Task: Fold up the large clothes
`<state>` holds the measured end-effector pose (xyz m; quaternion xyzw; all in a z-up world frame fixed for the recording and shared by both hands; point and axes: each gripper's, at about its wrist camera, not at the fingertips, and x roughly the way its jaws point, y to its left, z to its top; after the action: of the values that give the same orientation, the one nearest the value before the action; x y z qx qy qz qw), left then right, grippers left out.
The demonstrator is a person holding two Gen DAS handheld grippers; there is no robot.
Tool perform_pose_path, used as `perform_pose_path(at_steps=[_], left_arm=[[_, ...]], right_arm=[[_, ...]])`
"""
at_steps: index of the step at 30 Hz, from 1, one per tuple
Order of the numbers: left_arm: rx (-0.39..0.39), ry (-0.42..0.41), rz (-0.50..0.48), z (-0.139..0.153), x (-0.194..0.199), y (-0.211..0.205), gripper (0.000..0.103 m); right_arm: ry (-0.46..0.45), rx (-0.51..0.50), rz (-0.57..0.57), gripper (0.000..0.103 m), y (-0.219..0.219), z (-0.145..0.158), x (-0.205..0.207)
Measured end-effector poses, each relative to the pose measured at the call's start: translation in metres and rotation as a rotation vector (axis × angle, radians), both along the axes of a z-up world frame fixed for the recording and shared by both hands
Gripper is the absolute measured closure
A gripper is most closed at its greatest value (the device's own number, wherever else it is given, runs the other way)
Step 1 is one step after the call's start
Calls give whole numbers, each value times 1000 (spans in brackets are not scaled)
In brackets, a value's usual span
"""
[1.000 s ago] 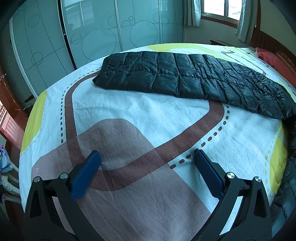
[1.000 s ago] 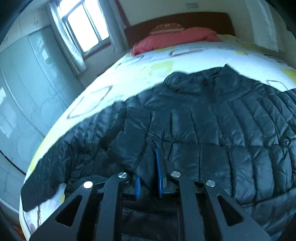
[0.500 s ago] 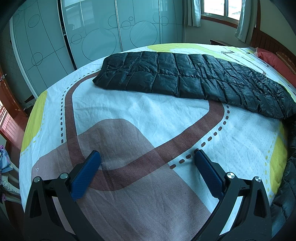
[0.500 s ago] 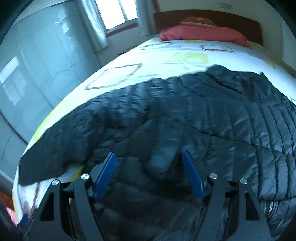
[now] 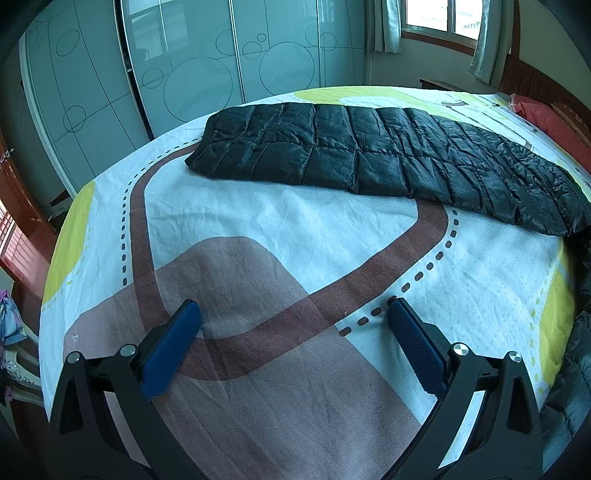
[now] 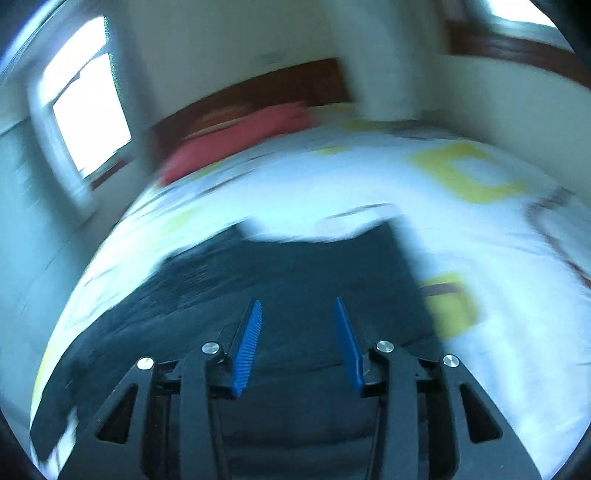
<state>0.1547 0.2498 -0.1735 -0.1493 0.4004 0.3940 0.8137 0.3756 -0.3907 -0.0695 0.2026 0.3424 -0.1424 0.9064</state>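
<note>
Left wrist view: jacket lies on bed, stretched from upper centre to right edge of frame. Wardrobe behind bed, upper left. Window upper right. Pillow at far right, behind jacket. Left gripper at bottom, above bedspread, jacket well beyond. Right wrist view: jacket below right gripper, lower centre; pillow upper left of centre.

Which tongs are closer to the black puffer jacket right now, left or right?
Right. The right tongs hang open directly over the black puffer jacket. The left tongs sit open over bare bedspread, the jacket's sleeve well ahead.
</note>
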Motion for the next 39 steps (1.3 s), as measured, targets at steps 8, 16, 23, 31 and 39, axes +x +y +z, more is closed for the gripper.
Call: perform_pose_path(at_steps=[8,16,23,31,39], left_arm=[[5,4,0,1,1,0,2],[7,5,0,0,1,0,2],[6,4,0,0,1,0,2],[5,4,0,0,1,0,2],[0,-1,-1,0,1,0,2]], right_arm=[[159,-30,57,63,-12,-76,22],[120,-179,55,63,1,-32,42],[236,-141,132,58,4,-76,87],[164,-168,214,51,72,-57,69],[210,-152,218,44,107,-69,72]])
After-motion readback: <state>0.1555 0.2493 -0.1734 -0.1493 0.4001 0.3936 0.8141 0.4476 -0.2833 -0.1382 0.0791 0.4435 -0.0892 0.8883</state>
